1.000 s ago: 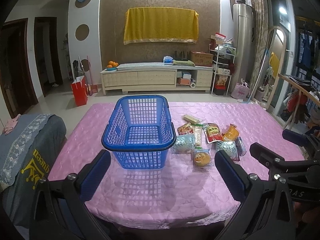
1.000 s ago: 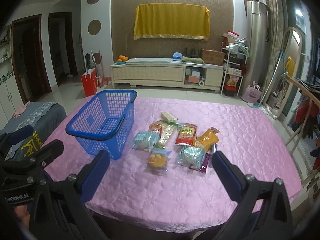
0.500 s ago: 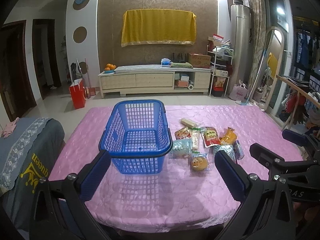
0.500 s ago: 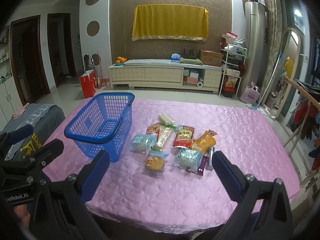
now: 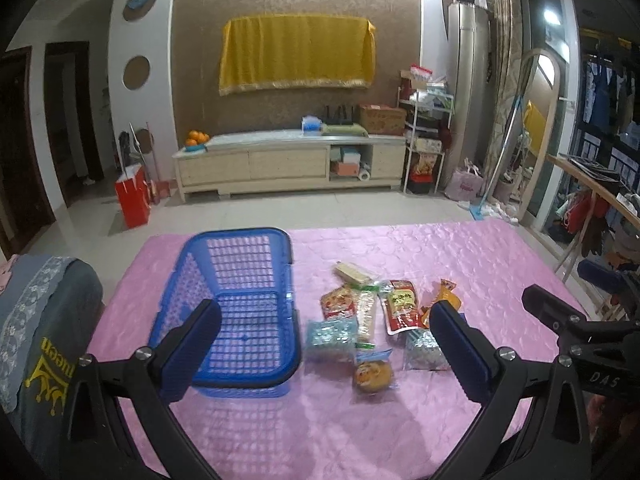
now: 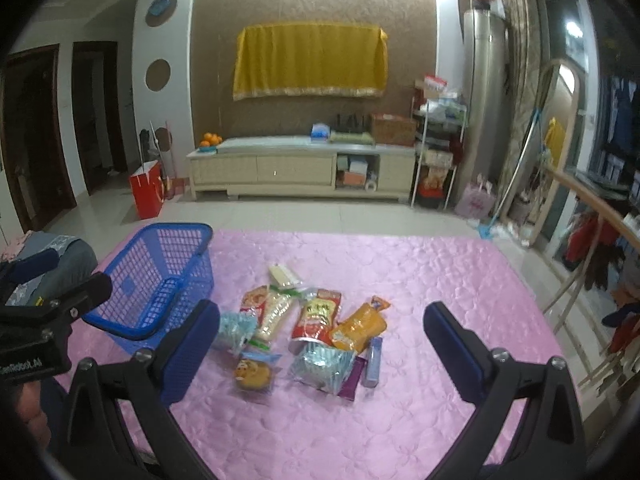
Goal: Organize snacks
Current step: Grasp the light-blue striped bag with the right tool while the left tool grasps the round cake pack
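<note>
Both grippers, left (image 5: 326,344) and right (image 6: 322,342), hover released; nothing is picked yet. Next: grasp a snack (image 6: 254,374) for the empty basket (image 5: 236,312).

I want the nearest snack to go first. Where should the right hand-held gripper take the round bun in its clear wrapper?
Probably from above, across the bun packet at its bulged middle. It lies flat on the pink tablecloth, nearest the open right hand-held gripper, with clear cloth in front; the flat wrapper edges offer little to pinch.
</note>
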A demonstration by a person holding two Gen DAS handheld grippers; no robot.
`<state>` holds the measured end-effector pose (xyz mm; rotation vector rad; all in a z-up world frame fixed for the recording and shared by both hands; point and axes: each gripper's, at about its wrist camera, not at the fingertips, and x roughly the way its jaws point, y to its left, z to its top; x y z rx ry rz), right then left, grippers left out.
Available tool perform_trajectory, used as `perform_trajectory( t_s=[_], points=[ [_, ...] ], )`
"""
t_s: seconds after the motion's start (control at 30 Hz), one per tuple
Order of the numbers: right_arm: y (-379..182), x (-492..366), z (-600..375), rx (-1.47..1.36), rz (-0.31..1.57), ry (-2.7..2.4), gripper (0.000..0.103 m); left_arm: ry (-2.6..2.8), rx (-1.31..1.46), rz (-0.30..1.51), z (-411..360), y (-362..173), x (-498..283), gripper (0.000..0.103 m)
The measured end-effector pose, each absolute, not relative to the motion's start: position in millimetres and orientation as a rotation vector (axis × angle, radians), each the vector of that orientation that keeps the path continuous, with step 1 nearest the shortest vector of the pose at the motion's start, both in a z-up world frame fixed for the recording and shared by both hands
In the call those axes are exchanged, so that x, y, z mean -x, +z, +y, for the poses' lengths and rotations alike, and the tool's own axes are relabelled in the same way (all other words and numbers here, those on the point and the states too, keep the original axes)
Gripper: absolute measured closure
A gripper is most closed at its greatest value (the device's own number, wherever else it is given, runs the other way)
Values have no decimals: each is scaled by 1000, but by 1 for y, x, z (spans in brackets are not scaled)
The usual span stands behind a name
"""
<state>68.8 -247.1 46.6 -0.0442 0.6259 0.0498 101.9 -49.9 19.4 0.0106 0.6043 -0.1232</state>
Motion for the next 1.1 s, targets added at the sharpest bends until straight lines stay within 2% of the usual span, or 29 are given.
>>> perform_trajectory(
  t_s=[0.27,0.53,0.6,0.7,0.8,0.93,1.1],
  points=[
    [6,-115,-284,52,773,93,0,-169,-29,707,-83,-12,-151,0],
    [-49,-140,-295,24,918,152,0,-201,-50,852,-104,-69,-173,0],
    [-63,-144,-290,47,943,199,3,-201,-66,881,-108,-83,-178,0],
    [-76,-148,-281,139,969,262,14,-210,-77,912,-110,-97,-180,1],
    [-86,-150,-272,235,981,409,14,-235,-96,942,-112,-107,-178,6],
    [-98,-161,-262,438,976,502,14,-271,-128,962,-115,-118,-174,6],
    [-112,-177,-256,525,994,620,14,-289,-158,996,-122,-135,-174,6]
  ],
)
